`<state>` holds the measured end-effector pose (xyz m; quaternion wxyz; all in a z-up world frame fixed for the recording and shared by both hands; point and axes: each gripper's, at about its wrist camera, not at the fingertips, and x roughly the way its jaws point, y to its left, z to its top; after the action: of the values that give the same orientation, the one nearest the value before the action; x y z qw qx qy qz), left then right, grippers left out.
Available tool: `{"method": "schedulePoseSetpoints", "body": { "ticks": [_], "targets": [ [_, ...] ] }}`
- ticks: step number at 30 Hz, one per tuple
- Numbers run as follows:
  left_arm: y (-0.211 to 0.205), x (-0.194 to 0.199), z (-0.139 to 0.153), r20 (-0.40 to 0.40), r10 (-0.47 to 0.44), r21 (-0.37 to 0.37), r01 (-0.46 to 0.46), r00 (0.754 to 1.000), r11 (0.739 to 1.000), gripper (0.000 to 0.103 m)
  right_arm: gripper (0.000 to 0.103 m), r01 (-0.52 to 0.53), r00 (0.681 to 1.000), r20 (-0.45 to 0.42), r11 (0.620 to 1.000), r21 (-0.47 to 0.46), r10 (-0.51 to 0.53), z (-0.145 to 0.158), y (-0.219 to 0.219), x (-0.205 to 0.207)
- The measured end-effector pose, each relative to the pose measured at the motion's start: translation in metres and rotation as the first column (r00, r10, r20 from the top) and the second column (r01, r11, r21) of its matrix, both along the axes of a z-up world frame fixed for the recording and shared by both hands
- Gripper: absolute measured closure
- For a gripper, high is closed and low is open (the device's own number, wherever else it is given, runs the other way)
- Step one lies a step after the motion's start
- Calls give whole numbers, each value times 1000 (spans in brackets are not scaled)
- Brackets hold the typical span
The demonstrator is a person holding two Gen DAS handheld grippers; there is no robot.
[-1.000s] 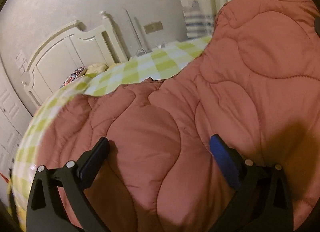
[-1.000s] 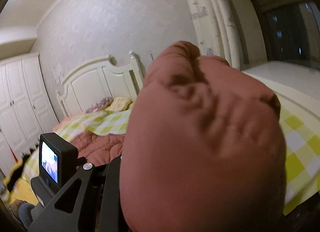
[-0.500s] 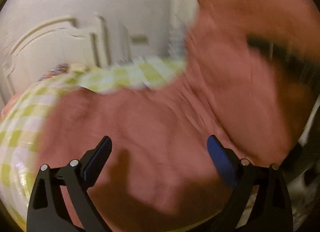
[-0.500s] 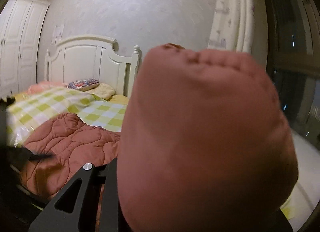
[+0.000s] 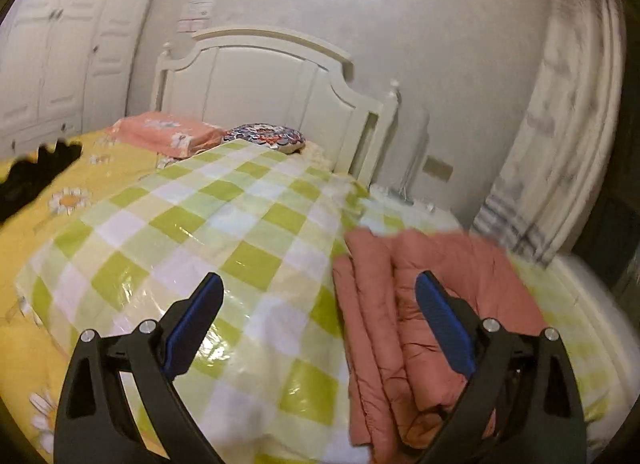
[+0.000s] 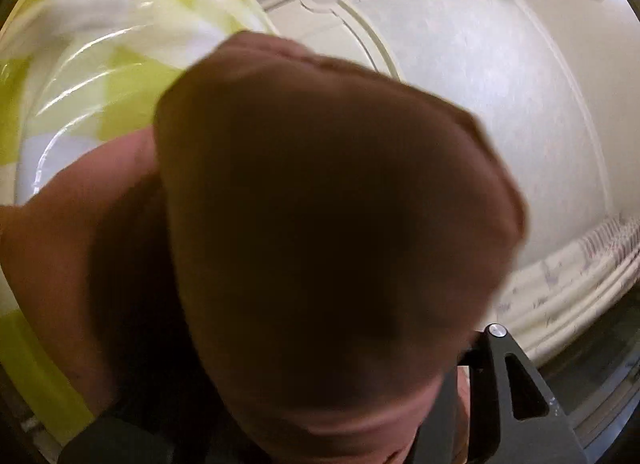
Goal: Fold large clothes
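A quilted terracotta garment (image 5: pixel 432 304) lies in stacked folds along the right side of a bed (image 5: pixel 72 232), on a green-and-white checked cover (image 5: pixel 208 224) that gleams as if plastic-coated. The left gripper (image 5: pixel 320 324) hangs over it with nothing between its blue pads, jaws wide apart; its right finger overlaps the garment's near folds in the picture, though contact cannot be confirmed. The free hand reads as having let go so the bundle can settle into a narrow strip beside the bare cover.

In the right wrist view a thick wad of the same fabric (image 6: pixel 320 244) fills the lens, bulging out between the fingers of the right gripper (image 6: pixel 332 404). Its jaws have just been opening with the cloth between them; whether the pads press on it cannot be told, as the wad hides them. The camera is rolled hard over, the checked cover at upper left and the white headboard (image 5: pixel 280 84) above.

A second ago the garment spread across the left view, covering most of the checks, with the right end lifted high. Now most of the cover is bare, the cloth gathered at the right edge, and the pillows (image 5: pixel 168 136) at the far end show.
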<state>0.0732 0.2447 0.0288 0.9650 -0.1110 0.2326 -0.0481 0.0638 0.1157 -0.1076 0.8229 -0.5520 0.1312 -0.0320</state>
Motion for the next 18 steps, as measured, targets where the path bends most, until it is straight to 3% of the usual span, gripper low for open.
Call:
{"method": "schedulePoseSetpoints", "body": {
  "ticks": [3, 6, 9, 10, 13, 16, 18],
  "targets": [
    [-27, 7, 10, -8, -91, 98, 91, 996, 991, 2, 56, -2, 1000, -19, 1000, 26, 2, 6, -11, 3],
    [-85, 31, 23, -43, -250, 199, 253, 967, 947, 2, 56, -3, 1000, 0, 1000, 20, 3, 4, -13, -1],
    [-151, 55, 33, -96, -365, 348, 375, 926, 859, 2, 56, -1, 1000, -2, 999, 37, 1, 7, -18, 0],
    [-177, 66, 33, -150, -405, 426, 429, 902, 797, 2, 56, 1, 1000, -10, 997, 75, 0, 8, -19, -5],
    [-209, 102, 21, -281, -435, 476, 518, 855, 710, 2, 56, -13, 1000, 21, 997, 74, 12, 9, -24, -7],
    [-208, 141, -2, -425, -413, 413, 578, 805, 704, 2, 55, -22, 999, 34, 997, 70, 20, 11, -28, -8],
    [-200, 160, -24, -454, -396, 398, 579, 798, 712, 2, 55, -29, 999, 40, 997, 78, 26, 13, -31, -9]
  ]
}}
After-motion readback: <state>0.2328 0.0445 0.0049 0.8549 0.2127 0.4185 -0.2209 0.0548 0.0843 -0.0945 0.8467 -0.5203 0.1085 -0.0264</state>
